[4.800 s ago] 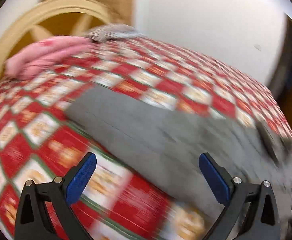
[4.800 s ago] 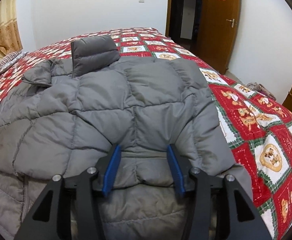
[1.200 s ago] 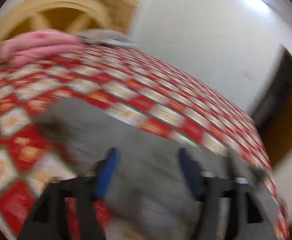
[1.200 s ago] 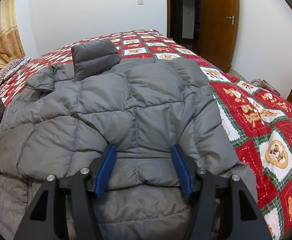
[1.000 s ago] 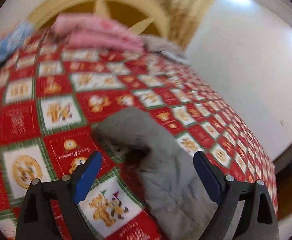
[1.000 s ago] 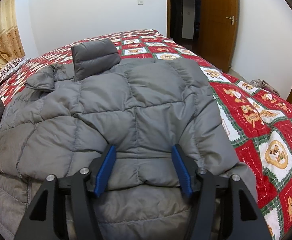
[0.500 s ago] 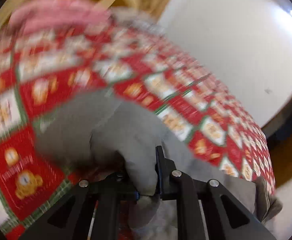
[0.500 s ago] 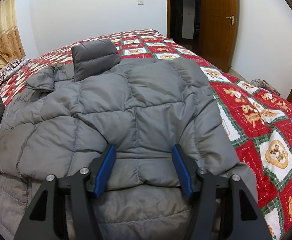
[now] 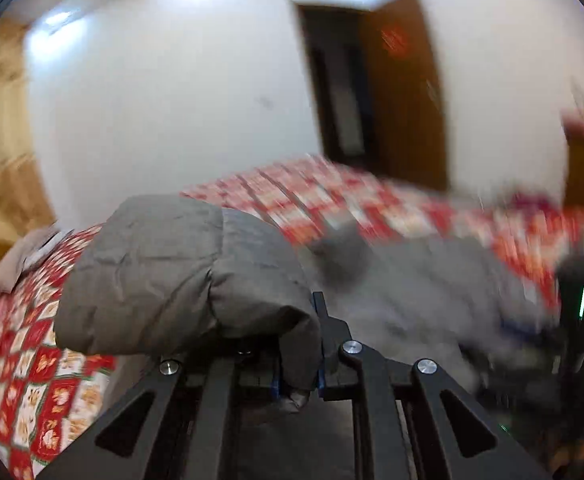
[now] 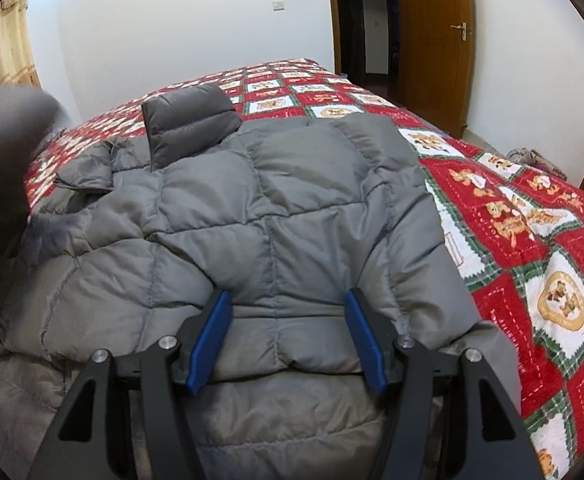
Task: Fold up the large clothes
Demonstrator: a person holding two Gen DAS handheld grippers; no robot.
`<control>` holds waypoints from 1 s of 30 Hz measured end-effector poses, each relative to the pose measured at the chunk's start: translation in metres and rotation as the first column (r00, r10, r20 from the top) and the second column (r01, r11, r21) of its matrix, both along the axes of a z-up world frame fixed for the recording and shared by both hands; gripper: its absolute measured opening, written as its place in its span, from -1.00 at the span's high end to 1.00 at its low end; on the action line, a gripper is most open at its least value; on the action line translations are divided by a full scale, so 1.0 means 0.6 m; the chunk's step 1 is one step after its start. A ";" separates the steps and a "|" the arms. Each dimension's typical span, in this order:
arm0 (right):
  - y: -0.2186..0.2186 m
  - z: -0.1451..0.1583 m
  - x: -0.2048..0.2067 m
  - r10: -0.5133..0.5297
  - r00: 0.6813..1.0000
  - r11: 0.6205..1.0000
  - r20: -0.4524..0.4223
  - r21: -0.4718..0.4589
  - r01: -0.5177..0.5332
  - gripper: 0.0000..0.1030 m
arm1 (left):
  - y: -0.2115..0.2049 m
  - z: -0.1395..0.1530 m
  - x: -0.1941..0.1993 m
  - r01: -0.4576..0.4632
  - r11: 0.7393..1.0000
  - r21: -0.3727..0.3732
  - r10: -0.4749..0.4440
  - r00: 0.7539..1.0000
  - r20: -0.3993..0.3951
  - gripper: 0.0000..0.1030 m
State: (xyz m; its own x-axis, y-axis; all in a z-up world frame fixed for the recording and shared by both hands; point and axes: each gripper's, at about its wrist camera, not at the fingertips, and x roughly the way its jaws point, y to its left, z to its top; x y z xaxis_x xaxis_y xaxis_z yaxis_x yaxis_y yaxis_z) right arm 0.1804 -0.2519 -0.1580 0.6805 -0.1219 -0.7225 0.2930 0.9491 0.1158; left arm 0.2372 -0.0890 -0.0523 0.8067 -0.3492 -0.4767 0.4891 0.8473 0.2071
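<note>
We are pinching the sleeve (image 9: 188, 276) of the grey jacket (image 10: 276, 208) in the left gripper (image 9: 298, 376), jaws closed tight on a thin fold of cloth. The right gripper (image 10: 288, 336) is resting half-open on the jacket's near hem, clamping nothing. The jacket is lying spread on the red checked bedspread (image 10: 532, 232). We are risking the slippery sleeve sliding out, or the unpinned body dragging along and bunching.

Blurred bedspread (image 9: 372, 204) behind sleeve (image 9: 180, 272)
</note>
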 end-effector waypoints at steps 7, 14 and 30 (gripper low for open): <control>-0.007 0.000 -0.002 0.002 1.000 0.999 0.014 0.036 -0.003 -0.26 | -0.029 -0.092 -0.023 -0.031 0.989 0.142 0.054 0.985 -0.162 0.51; -0.007 0.000 -0.001 0.006 1.000 0.999 0.012 0.036 -0.006 -0.29 | 0.003 -0.075 -0.092 0.049 0.971 0.233 -0.024 0.994 -0.107 -0.34; 0.135 0.160 -0.013 0.233 0.950 0.972 0.210 -0.027 -0.233 -0.99 | 0.326 -0.087 0.084 -0.645 0.747 -0.162 0.519 0.718 -0.464 -0.47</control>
State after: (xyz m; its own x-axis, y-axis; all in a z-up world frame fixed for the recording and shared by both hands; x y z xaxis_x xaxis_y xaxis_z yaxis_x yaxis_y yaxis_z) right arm 0.1724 -0.1712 -0.0620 0.8264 0.0566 -0.5603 0.0330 0.9884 0.1486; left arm 0.2873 0.1067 -0.1044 0.6791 -0.0406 -0.7329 -0.1409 0.9727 -0.1845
